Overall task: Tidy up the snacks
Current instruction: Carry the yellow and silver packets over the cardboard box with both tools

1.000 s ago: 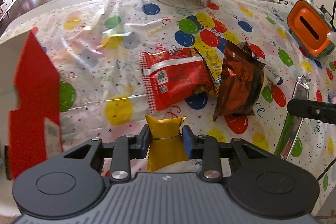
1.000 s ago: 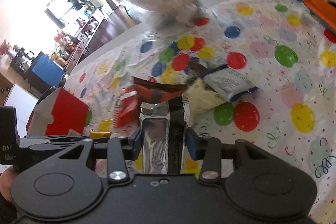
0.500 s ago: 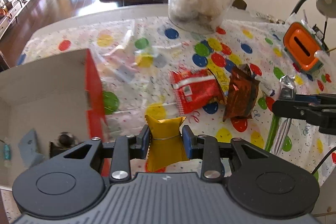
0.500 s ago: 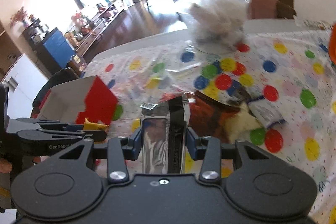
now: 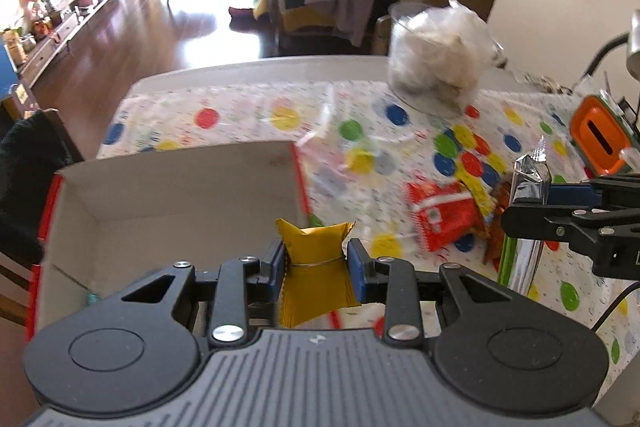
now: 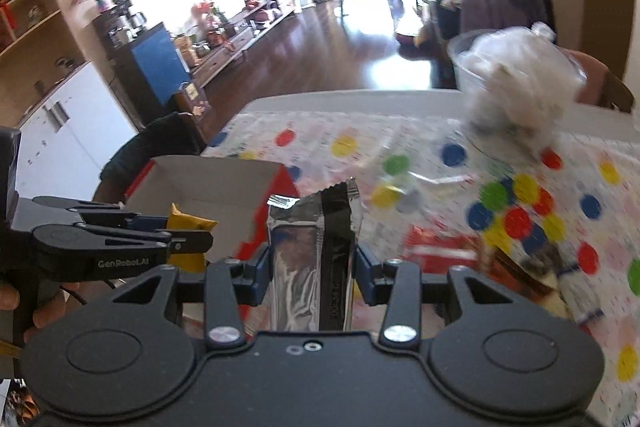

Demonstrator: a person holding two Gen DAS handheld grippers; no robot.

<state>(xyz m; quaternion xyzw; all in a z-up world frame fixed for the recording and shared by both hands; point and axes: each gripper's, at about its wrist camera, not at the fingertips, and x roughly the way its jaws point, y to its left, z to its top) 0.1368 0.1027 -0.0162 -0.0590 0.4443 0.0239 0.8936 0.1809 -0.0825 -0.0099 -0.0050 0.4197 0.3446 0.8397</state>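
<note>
Two snacks carried toward the box

Left hand-held gripper (image 5: 316, 267) clamps a yellow packet (image 5: 314, 263); right hand-held gripper (image 6: 314, 269) clamps a silver packet (image 6: 312, 259). The open red cardboard box (image 5: 172, 195) lies just ahead-left; next, probably, lower and release inside.

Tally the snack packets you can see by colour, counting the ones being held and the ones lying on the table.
Yellow packet, in the left hand-held gripper: 1
Silver packet, in the right hand-held gripper: 1
Red packet, on the table: 1
Brown packet, on the table: 1
Total: 4; the blurred table pile may hide more.
</note>
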